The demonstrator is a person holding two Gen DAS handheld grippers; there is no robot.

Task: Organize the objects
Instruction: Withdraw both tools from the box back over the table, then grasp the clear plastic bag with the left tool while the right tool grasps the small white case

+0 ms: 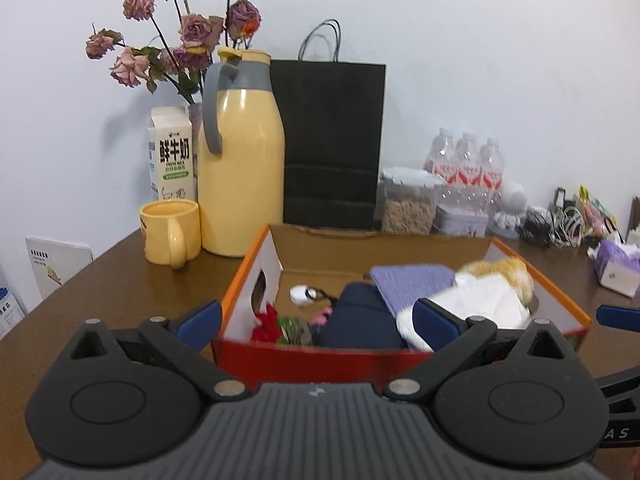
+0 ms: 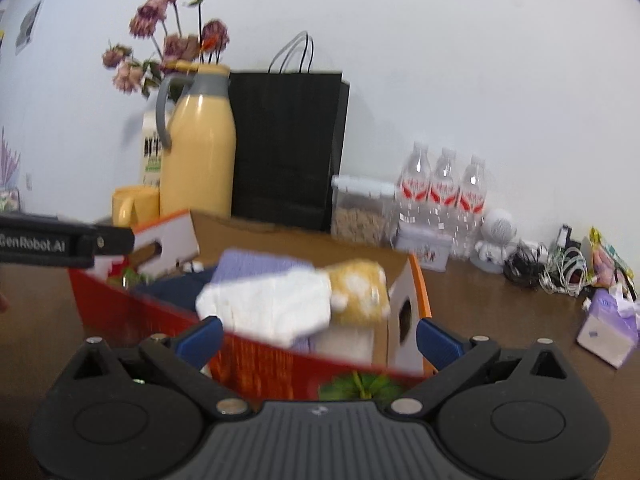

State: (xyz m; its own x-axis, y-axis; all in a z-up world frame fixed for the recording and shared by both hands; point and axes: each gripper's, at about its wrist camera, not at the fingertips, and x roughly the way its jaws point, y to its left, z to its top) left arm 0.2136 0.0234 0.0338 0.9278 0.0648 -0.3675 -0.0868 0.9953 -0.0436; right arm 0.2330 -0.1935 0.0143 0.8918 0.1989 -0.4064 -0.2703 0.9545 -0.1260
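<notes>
**Inspector:** Brown table (image 1: 120, 272) against a white wall. Left gripper (image 1: 316, 318)?

**Assistant:** Jaws spread wide, nothing held. It sits at the near wall of the red box (image 1: 304, 356). Right gripper (image 2: 316, 336) likewise wide apart and empty, at the box's right corner.

**Inspector:** Box contents?

**Assistant:** White-and-yellow plush toy (image 1: 480, 296) on top, right side, over a purple cloth (image 1: 412, 278); dark blue bundle (image 1: 360, 320) in the middle; red flower (image 1: 266, 326) at left (smaller bits too blurred to name).

**Inspector:** Beyond it?

**Assistant:** Yellow mug (image 1: 170, 232), yellow jug (image 1: 240, 152), milk carton (image 1: 172, 156), black bag (image 1: 332, 140), water bottles (image 1: 466, 168).
</notes>
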